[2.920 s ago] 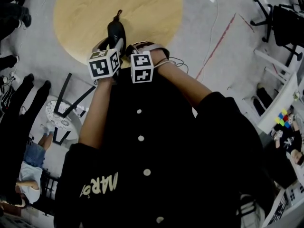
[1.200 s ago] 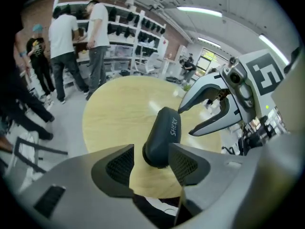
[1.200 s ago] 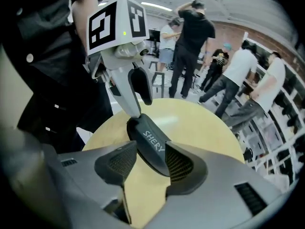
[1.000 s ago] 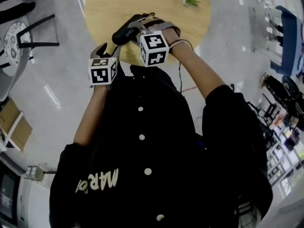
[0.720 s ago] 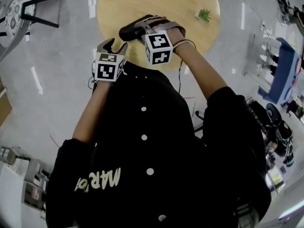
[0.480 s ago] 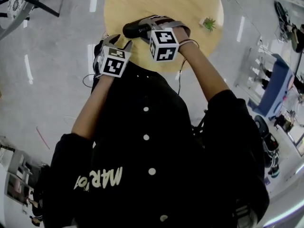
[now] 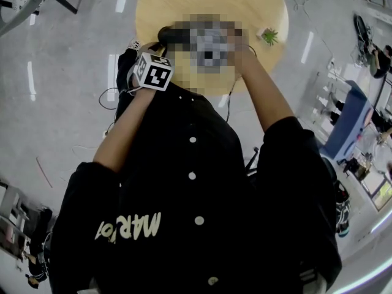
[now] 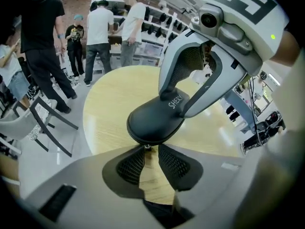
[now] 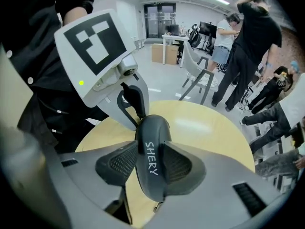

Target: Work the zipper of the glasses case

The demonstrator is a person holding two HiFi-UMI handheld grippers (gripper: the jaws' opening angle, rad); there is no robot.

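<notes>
A black glasses case (image 8: 155,120) marked SHERY hangs above the round wooden table (image 8: 109,94). My right gripper (image 9: 150,151) is shut on its middle, one pad on each flat side of the case (image 9: 152,142). The left gripper (image 8: 145,152) sits just under the case's near end. Its jaws are closing, and the small metal zipper pull (image 8: 145,148) lies between the tips with a gap on either side. In the head view the case (image 7: 173,35) is above the table, with the left gripper (image 7: 160,49) at its left end.
A small green plant (image 7: 268,37) stands near the table's right edge. Several people (image 8: 100,32) stand by shelves beyond the table, and a chair (image 8: 43,118) is at the left. More people (image 9: 248,42) and a chair (image 9: 200,80) are on the other side.
The left gripper has come up to the case's end and its jaws have narrowed. The right gripper keeps hold of the case.
</notes>
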